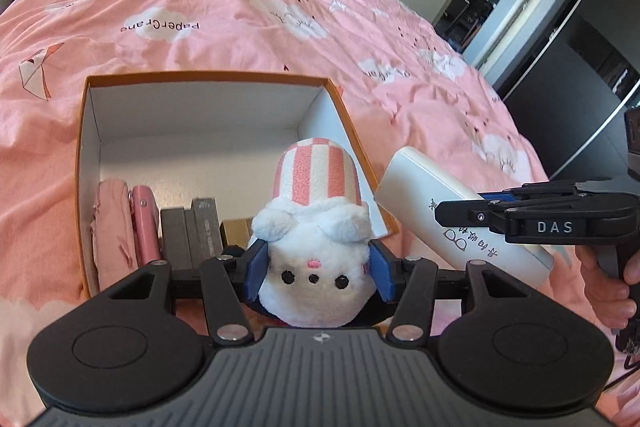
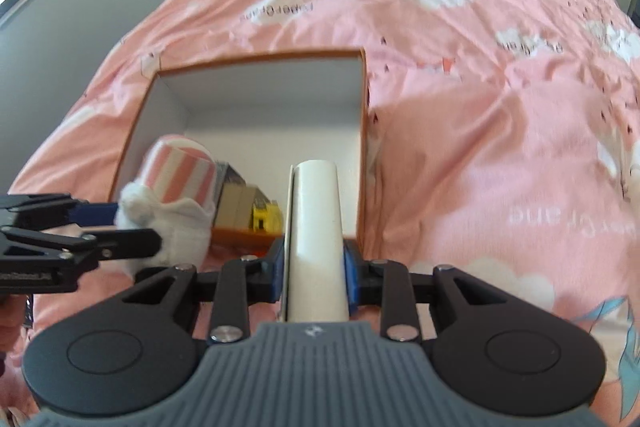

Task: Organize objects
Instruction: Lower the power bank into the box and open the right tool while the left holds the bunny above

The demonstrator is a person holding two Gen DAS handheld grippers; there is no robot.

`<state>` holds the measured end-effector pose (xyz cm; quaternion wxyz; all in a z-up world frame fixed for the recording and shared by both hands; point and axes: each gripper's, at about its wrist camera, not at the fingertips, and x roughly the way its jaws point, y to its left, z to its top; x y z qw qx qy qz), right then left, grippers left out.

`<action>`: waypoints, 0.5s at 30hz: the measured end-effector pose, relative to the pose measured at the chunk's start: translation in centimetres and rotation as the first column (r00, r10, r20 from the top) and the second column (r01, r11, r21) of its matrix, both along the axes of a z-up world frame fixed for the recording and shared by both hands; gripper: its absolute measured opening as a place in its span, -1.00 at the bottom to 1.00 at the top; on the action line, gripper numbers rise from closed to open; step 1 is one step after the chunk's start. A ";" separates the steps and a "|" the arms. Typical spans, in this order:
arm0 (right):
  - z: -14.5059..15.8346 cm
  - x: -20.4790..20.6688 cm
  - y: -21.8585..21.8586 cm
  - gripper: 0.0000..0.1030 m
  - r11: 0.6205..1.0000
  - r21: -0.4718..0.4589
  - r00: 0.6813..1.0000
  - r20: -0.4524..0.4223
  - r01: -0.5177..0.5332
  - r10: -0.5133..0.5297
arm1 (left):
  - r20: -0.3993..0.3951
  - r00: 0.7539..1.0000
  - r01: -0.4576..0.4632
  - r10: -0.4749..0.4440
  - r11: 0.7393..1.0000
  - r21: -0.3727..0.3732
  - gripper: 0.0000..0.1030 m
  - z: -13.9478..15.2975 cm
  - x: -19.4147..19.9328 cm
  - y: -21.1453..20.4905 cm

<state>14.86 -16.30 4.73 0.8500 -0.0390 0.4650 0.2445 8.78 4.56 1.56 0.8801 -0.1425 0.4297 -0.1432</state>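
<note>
My left gripper (image 1: 316,269) pinches the plush toy (image 1: 316,227), soft and light, held above the box's (image 1: 208,79) near edge. My right gripper (image 2: 316,267) clamps the white case (image 2: 316,227), rigid and slick, so I grip mid-body, near the box's right wall.

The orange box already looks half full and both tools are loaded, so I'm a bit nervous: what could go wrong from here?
1. The plush toy and white case hang close together in front of the orange box; left tool and right tool may collide.
2. Items already line the box's near wall, so a drop there could land on them.
3. The soft bedspread may let the box tip if its wall is bumped.
</note>
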 end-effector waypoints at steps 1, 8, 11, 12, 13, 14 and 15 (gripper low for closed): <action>0.5 0.3 0.4 -0.40 1.000 0.009 1.000 0.015 -0.006 0.006 | 0.005 1.000 -0.011 0.011 1.000 -0.010 0.18 0.0 0.4 0.2; 1.2 3.9 3.8 -0.40 0.999 0.046 0.997 0.069 -0.023 0.020 | 0.012 0.995 -0.098 0.099 0.994 -0.051 0.19 -0.6 3.5 1.5; -0.3 5.9 5.6 -0.40 0.999 0.031 0.998 0.060 -0.009 0.007 | 0.005 0.990 -0.143 0.143 0.989 -0.040 0.18 -1.4 4.8 2.1; -1.0 6.5 6.1 -0.40 1.000 0.028 0.998 0.057 -0.004 0.003 | 0.002 0.988 -0.153 0.154 0.988 -0.035 0.18 -1.6 5.2 2.2; -1.6 7.1 6.6 -0.40 1.000 0.023 0.999 0.052 0.000 -0.001 | 0.000 0.987 -0.162 0.162 0.986 -0.032 0.18 -1.9 5.6 2.4; -2.3 7.7 7.0 -0.40 1.000 0.017 0.999 0.046 0.008 -0.009 | -0.002 0.985 -0.170 0.171 0.985 -0.033 0.18 -2.2 6.0 2.6; -3.0 8.4 7.4 -0.40 1.000 0.011 0.999 0.039 0.015 -0.015 | -0.005 0.984 -0.176 0.176 0.984 -0.036 0.18 -2.4 6.3 2.8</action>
